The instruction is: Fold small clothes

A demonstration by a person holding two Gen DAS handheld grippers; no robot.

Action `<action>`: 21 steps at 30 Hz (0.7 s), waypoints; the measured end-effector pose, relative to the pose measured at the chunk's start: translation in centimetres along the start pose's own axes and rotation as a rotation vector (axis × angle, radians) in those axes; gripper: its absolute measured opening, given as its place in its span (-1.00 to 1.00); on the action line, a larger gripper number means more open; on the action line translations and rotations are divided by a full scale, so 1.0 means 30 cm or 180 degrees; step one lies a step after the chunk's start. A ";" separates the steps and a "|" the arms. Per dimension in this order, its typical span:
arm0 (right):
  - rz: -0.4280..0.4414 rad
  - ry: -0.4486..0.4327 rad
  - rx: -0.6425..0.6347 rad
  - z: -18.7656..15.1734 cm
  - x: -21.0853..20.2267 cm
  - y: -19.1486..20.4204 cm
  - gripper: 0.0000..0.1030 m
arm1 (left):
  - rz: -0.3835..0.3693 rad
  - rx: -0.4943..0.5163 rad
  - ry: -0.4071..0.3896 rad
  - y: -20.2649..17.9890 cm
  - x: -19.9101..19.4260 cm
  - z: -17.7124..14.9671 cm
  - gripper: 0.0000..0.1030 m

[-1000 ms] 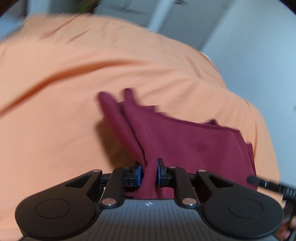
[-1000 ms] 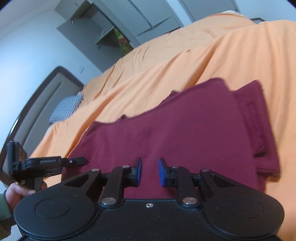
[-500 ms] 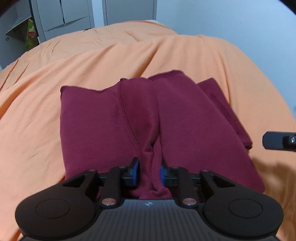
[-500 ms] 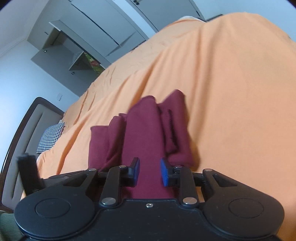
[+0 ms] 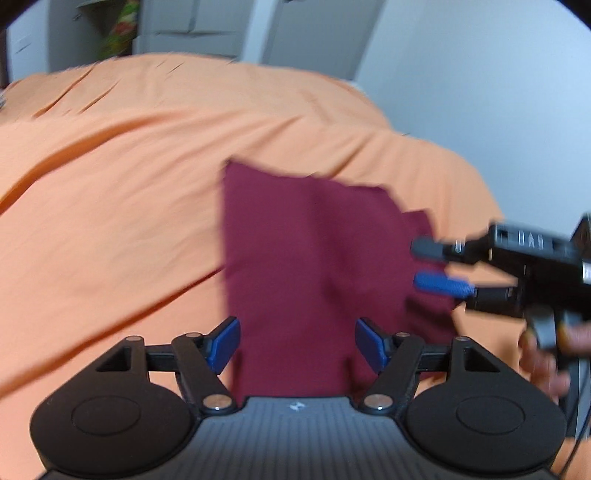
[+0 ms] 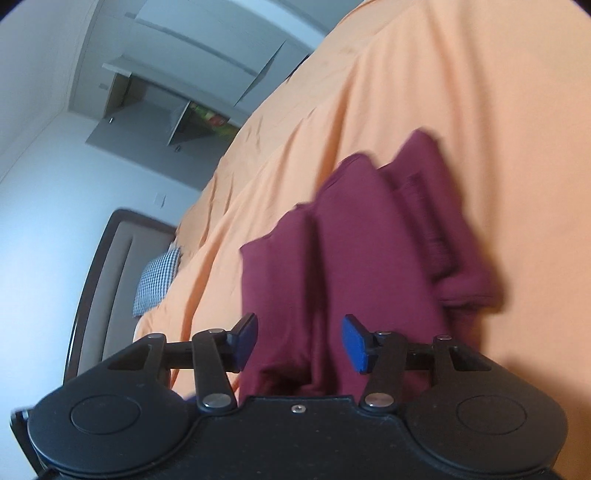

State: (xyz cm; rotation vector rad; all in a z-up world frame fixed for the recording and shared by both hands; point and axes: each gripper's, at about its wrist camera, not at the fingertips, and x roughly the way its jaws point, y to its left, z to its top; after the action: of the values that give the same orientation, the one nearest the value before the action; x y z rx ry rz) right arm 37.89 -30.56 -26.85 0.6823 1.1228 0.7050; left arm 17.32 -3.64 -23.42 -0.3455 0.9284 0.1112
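Observation:
A folded maroon garment [image 5: 310,258] lies on the orange bedspread [image 5: 110,184]. My left gripper [image 5: 297,345] hovers over its near edge, jaws opening; the blue pads stand clear of the cloth on both sides. In the left wrist view the right gripper [image 5: 430,266] reaches in from the right over the garment's right edge, a hand behind it. In the right wrist view the maroon garment [image 6: 362,258] shows bunched folds, and my right gripper [image 6: 299,341] has its jaws opening with cloth lying between the pads, not pinched.
The orange bedspread [image 6: 480,110] covers the whole bed. A dark headboard [image 6: 107,266] and a checked pillow [image 6: 157,280] lie at the left. Grey wardrobes [image 5: 207,29] stand beyond the bed against a pale wall.
Both grippers have let go of the maroon cloth and their jaws have spread. The left gripper slid sideways, so the garment now sits right of centre. The right view has rolled.

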 end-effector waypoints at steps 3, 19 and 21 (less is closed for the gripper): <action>-0.0033 0.0107 -0.0048 0.010 0.090 0.025 0.05 | 0.0096 -0.0162 0.0102 0.078 -0.010 -0.037 0.43; -0.0105 0.0394 -0.0375 -0.001 0.199 0.084 -0.75 | 0.0046 -0.0415 0.0113 0.193 -0.035 -0.035 0.43; -0.0047 0.0332 -0.0448 0.024 0.147 0.090 -0.76 | -0.0012 -0.0475 0.0110 0.190 -0.032 -0.023 0.43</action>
State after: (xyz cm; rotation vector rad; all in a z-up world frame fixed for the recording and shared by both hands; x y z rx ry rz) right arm 39.35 -25.54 -26.95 0.5221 1.1603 0.8063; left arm 14.84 1.53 -24.44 -0.4887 0.9559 0.1719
